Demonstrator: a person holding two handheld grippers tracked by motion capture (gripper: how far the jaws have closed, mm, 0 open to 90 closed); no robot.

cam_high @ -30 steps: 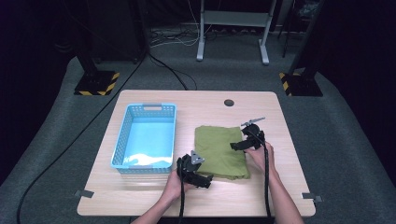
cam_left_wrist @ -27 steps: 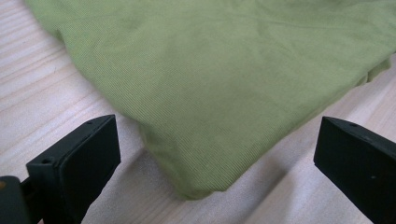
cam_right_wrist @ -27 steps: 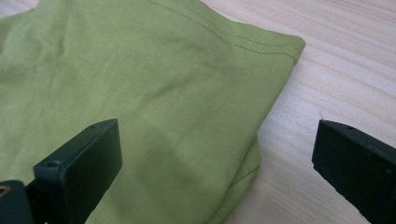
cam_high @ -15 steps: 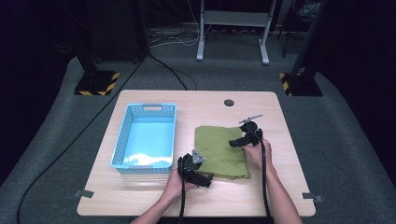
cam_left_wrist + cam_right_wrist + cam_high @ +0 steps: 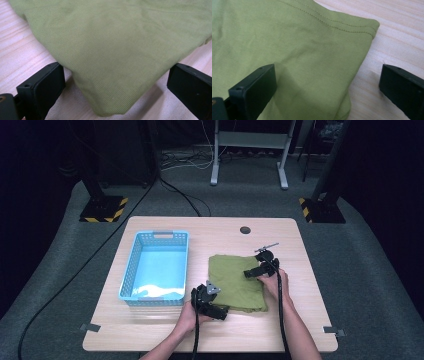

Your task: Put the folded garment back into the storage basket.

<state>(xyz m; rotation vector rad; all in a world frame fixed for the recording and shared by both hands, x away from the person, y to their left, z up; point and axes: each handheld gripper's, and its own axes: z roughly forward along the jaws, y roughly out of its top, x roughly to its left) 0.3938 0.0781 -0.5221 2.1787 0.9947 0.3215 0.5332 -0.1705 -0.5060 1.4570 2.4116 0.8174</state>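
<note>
Folded green cloth [image 5: 236, 282]: flat on bench [image 5: 210, 227], right of blue basket [image 5: 156, 268].
Your left tongs [image 5: 218, 312]: spread wide around its near corner, unmoved.
Your right tongs [image 5: 253, 273]: agape, shifted inward over its right edge since a second ago. Both grips look imminent.

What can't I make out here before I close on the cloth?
- Cloth layers: folded, count hidden beneath in every view.
- Left gripper: jaw tips cut off by the bottom edge.
- Right gripper: far cloth edge runs off the frame.
- Basket: white patch inside, too small in the high view to tell.
</note>
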